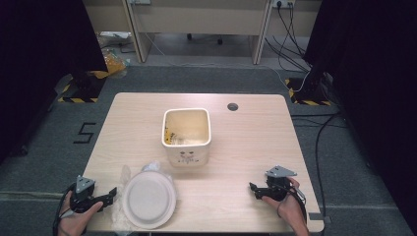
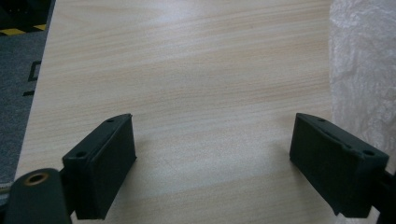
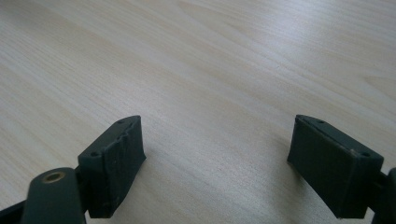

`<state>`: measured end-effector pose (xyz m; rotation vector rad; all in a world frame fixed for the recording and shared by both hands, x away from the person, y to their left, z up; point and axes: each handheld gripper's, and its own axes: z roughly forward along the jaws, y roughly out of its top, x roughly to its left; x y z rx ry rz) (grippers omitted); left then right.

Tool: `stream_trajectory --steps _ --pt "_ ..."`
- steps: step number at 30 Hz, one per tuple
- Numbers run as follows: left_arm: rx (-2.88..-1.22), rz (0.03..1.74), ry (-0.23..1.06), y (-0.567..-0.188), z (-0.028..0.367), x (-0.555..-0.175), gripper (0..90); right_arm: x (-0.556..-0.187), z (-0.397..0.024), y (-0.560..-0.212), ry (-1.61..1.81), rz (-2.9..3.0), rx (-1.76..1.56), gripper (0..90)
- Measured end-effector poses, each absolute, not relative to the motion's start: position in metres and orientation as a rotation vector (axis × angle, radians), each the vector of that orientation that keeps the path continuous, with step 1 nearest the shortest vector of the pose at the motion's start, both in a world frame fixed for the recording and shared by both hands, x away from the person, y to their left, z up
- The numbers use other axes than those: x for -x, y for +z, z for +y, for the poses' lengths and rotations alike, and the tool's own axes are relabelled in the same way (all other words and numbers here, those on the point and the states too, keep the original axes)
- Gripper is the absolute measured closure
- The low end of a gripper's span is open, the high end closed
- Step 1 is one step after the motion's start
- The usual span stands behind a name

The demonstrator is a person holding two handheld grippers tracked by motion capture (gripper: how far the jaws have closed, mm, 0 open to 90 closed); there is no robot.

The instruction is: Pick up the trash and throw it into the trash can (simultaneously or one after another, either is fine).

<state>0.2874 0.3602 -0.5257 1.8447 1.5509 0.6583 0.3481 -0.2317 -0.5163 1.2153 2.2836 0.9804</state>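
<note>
high: overhead, forward-down | tool views: close, sharing table (image 1: pixel 246 142)

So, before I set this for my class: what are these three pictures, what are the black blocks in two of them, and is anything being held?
A person holds a hand-held gripper in each hand. One picture looks down from above on the wooden table. The other two come from cameras riding on the left gripper and right gripper; the black blocks are their jaws. On the table stand a cream bin and a white paper plate lying on clear plastic wrap. Both grippers are open and hold nothing.
</note>
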Motion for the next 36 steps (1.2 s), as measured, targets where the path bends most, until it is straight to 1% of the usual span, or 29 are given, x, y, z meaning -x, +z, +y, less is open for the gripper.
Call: stream_trajectory --steps 9,10,16,17,21,23,24,25,27,30,31,35,36 --pt "-1.859 1.556 0.614 -0.52 0.362 -0.287 15.1 -0.349 -0.23 -0.515 0.977 2.28 -1.234 18.2" --pt "-1.874 1.542 0.624 -0.516 0.361 -0.285 15.1 -0.349 -0.229 -0.513 1.004 2.295 -1.25 19.4" --pt "-1.848 1.51 0.651 -0.496 0.359 -0.276 15.1 -0.349 -0.22 -0.506 1.137 2.308 -1.279 19.3" --pt "-1.833 1.496 0.625 -0.489 0.357 -0.271 15.0 -0.349 -0.213 -0.502 1.182 2.321 -1.281 19.4" --pt "-1.851 1.459 0.612 -0.48 0.349 -0.263 15.1 -0.351 -0.199 -0.496 1.26 2.356 -1.271 19.4" --pt "-1.878 1.438 0.566 -0.476 0.342 -0.256 15.1 -0.35 -0.184 -0.49 1.293 2.388 -1.228 19.7" --pt "-1.878 1.438 0.566 -0.476 0.342 -0.256 15.1 -0.35 -0.184 -0.49 1.293 2.388 -1.228 19.7" --pt "-1.904 1.424 0.557 -0.475 0.337 -0.252 15.1 -0.349 -0.171 -0.484 1.295 2.422 -1.179 19.8" --pt "-1.909 1.422 0.554 -0.476 0.335 -0.251 15.2 -0.349 -0.166 -0.481 1.31 2.432 -1.16 19.8" --pt "-1.943 1.403 0.539 -0.479 0.327 -0.252 15.3 -0.35 -0.146 -0.47 1.409 2.469 -1.119 19.8" --pt "-1.943 1.403 0.539 -0.479 0.327 -0.252 15.3 -0.35 -0.146 -0.47 1.409 2.469 -1.119 19.8" --pt "-1.975 1.364 0.503 -0.483 0.318 -0.253 15.5 -0.347 -0.116 -0.464 1.478 2.539 -1.046 19.8" --pt "-1.98 1.355 0.493 -0.485 0.315 -0.253 15.5 -0.347 -0.116 -0.464 1.478 2.539 -1.046 19.8"
